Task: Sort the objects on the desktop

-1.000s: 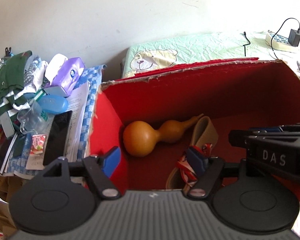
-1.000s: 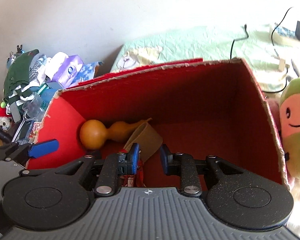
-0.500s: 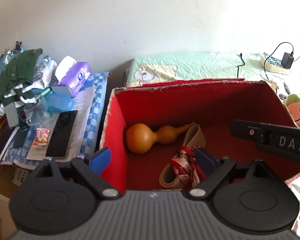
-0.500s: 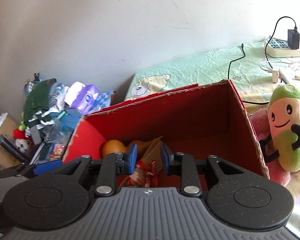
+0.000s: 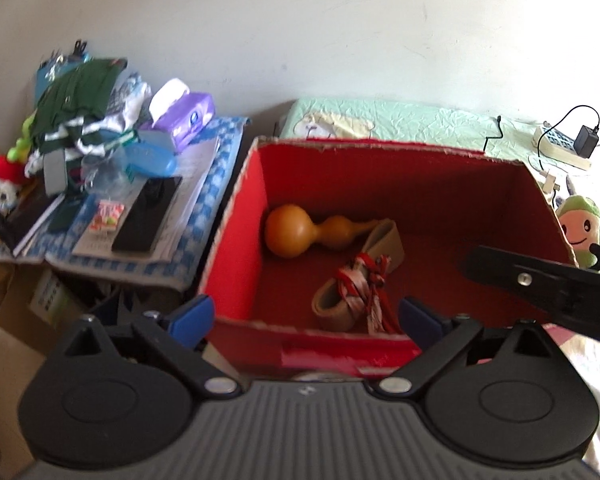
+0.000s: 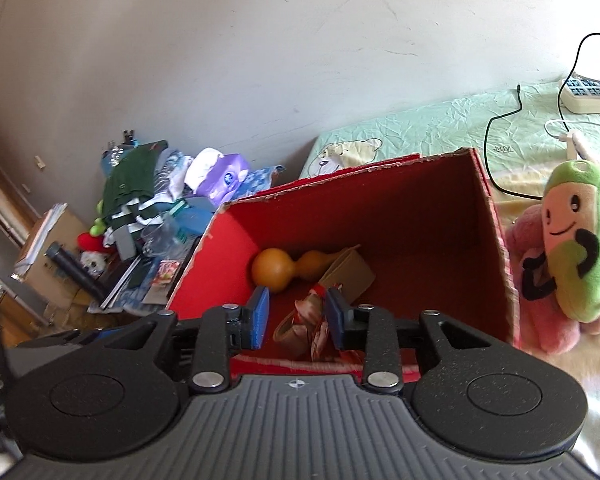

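A brown gourd (image 5: 300, 232) is lying on its side at the back-left of the red cardboard box (image 5: 440, 184), long axis running left-right, bulb leftward, stem pointing right toward a tan strap with red cord (image 5: 360, 280). The left gripper (image 5: 306, 322) and right gripper (image 6: 296, 320) are hovering over the box's near edge, fingers apart, holding nothing.

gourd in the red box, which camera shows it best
The left wrist view. There the gourd lies whole on the floor of the red box, round end to the left and only its thin tip behind the tan strap. In the right wrist view the gourd looks smaller, its narrow end partly hidden by the strap.
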`<action>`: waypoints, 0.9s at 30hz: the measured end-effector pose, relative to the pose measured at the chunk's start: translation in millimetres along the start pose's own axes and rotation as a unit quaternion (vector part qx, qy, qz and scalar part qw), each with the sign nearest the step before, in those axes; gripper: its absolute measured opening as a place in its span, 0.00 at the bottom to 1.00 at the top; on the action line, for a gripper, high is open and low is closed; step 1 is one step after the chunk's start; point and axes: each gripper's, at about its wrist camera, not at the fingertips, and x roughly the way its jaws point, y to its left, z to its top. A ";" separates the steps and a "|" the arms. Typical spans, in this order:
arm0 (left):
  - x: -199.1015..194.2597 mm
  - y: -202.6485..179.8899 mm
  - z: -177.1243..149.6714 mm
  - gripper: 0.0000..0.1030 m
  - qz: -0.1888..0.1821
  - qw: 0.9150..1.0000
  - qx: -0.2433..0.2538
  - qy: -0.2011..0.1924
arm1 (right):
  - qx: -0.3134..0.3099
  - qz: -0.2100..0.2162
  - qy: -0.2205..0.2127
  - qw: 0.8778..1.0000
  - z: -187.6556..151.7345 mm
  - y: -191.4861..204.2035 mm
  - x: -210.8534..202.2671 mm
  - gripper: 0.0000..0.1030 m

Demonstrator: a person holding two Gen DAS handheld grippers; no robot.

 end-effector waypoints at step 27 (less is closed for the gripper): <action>1.5 -71.9 -61.3 0.96 0.005 0.996 -0.007 0.084 | 0.058 0.052 0.076 0.994 -51.2 -78.3 -36.4 0.38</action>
